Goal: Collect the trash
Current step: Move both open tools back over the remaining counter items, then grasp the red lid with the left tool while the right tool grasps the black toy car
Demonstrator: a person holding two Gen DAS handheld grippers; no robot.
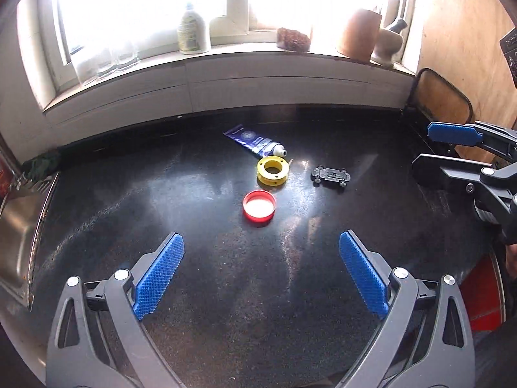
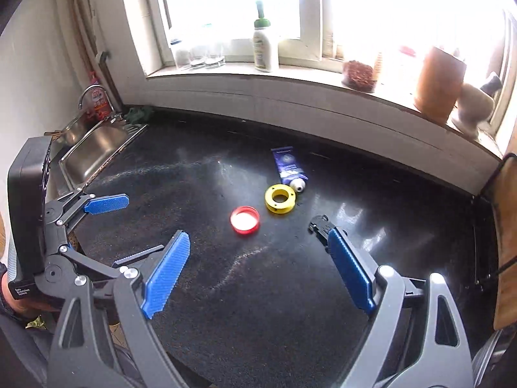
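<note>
We hold both the left gripper (image 1: pixel 261 252) and right gripper (image 2: pixel 258 255) wide open and empty, near the red cap (image 1: pixel 259 208) on the black counter (image 1: pixel 226 291).

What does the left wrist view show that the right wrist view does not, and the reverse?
Only the left wrist view: the whole toy car, lying wheels up and unobstructed, and a red object at the lower right edge.

Only the right wrist view: the tap over the sink, with the sink basin fully in sight, and the car partly hidden behind a pad.

Both: the black counter, red lid, yellow ring, blue tube, the windowsill bottle, and both open, empty hand-held grippers, left hand-held gripper and right hand-held gripper.
</note>
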